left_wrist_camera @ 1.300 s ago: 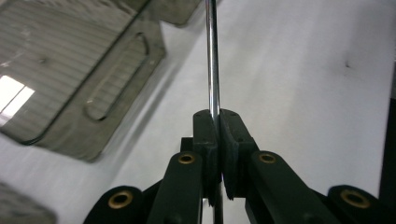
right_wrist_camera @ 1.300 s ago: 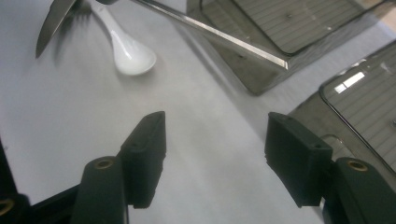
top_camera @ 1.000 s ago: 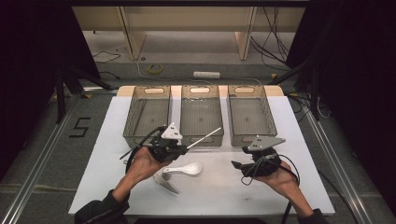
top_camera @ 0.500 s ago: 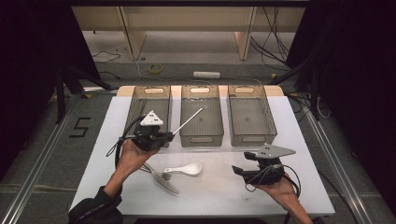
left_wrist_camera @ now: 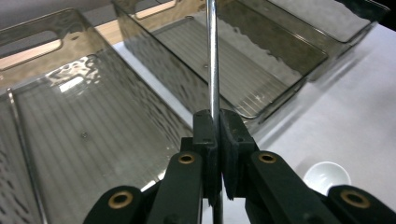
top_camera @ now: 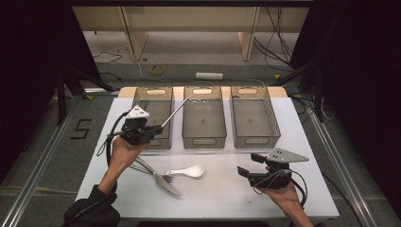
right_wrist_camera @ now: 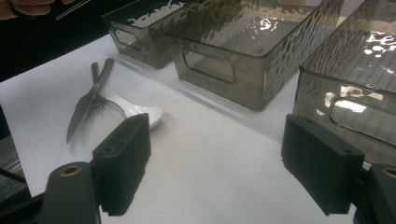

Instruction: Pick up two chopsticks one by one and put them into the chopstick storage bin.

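Note:
My left gripper point(top_camera: 152, 131) is shut on a thin metal rod point(top_camera: 172, 113), held above the left smoky plastic bin point(top_camera: 142, 101). In the left gripper view the rod point(left_wrist_camera: 212, 56) rises straight from between the closed pads point(left_wrist_camera: 205, 135) and points toward the middle bin point(left_wrist_camera: 261, 70). At the table's front right, my right gripper point(top_camera: 249, 165) hovers low over the white surface. Its jaws have just been opening and nothing is between them point(right_wrist_camera: 222, 154). A white spoon point(top_camera: 187, 171), a knife point(top_camera: 163, 179) and a fork point(top_camera: 150, 170) lie together at the front centre-left.
Three matching bins stand in a row at the back: left, middle point(top_camera: 204, 137) and right point(top_camera: 254, 137). The right gripper view shows the spoon point(right_wrist_camera: 137, 112), knife point(right_wrist_camera: 81, 112) and fork point(right_wrist_camera: 100, 88) ahead to its left. White tabletop point(top_camera: 222, 189) lies between the hands.
My left gripper has carried the rod away from the cutlery, leftward and back, to over the left bin. The right gripper's jaws stand wider apart and it sits slightly nearer the front edge.

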Available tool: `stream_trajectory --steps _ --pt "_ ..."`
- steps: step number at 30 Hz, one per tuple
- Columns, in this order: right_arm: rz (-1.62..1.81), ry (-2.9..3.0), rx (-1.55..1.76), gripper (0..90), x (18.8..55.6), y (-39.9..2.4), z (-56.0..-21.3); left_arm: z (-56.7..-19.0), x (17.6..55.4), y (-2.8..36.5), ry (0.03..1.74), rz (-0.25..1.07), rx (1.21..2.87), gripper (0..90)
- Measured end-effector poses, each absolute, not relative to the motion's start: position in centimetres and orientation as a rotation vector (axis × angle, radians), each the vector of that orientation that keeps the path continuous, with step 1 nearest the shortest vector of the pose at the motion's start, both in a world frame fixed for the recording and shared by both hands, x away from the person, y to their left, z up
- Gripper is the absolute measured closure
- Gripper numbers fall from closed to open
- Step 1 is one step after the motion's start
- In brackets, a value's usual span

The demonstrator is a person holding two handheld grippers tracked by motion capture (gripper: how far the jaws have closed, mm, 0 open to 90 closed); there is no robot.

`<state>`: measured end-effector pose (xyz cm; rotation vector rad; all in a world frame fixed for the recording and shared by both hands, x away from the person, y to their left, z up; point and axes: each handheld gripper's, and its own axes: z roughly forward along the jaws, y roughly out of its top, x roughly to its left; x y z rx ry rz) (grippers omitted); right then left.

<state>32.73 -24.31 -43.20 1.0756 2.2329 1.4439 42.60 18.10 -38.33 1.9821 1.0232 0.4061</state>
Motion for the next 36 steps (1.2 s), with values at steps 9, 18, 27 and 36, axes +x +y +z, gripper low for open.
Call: stream_trajectory --steps 9,18,27,36 --pt "1.439 2.234 1.074 22.7 31.9 -24.1 -43.5 -38.3 44.6 19.9 1.141 0.425 1.913 85.4" --pt "1.424 2.247 1.054 22.3 31.4 -24.0 -43.5 -38.9 47.6 21.1 1.250 0.424 1.842 85.4" --pt "1.424 2.250 1.021 21.9 30.7 -23.7 -43.3 -39.8 49.7 21.7 1.324 0.454 1.806 85.3" --pt "1.424 2.273 1.006 21.8 30.6 -23.4 -43.3 -40.9 51.1 22.1 1.393 0.449 1.793 85.1"
